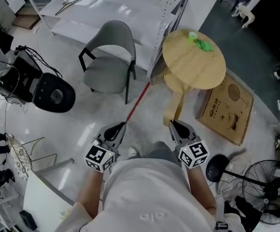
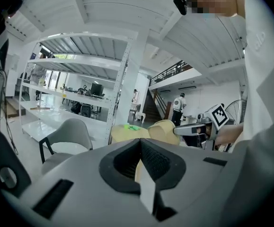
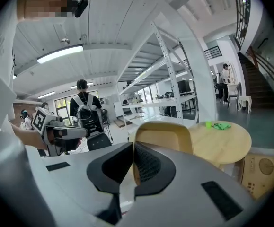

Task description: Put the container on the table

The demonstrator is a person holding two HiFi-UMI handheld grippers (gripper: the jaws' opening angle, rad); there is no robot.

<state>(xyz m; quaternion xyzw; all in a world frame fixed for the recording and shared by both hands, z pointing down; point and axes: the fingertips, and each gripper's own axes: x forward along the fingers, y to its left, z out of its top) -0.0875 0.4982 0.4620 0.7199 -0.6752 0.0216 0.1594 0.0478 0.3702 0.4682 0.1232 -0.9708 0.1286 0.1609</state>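
My left gripper point(image 1: 122, 125) has its jaws pressed together on nothing, and my right gripper point(image 1: 172, 123) is the same. Both are held low in front of me, well apart from the task's thing. The small pale-green cup-like container point(image 1: 192, 35) stands upright near the far edge of the round light-wood table point(image 1: 193, 71), just beside a crumpled bright-green scrap point(image 1: 205, 45) (what that is, I cannot tell). By my reckoning it already sits where it belongs. If it needs resetting, I would reach past the curved plywood chair point(image 1: 174, 88), spread the jaws early and grip low, since so light a thing may tip. The flat brown cardboard box point(image 1: 227, 111) carries printed drawings and lettering too small to read. The marker cubes point(image 1: 100, 157) show only black-and-white squares.
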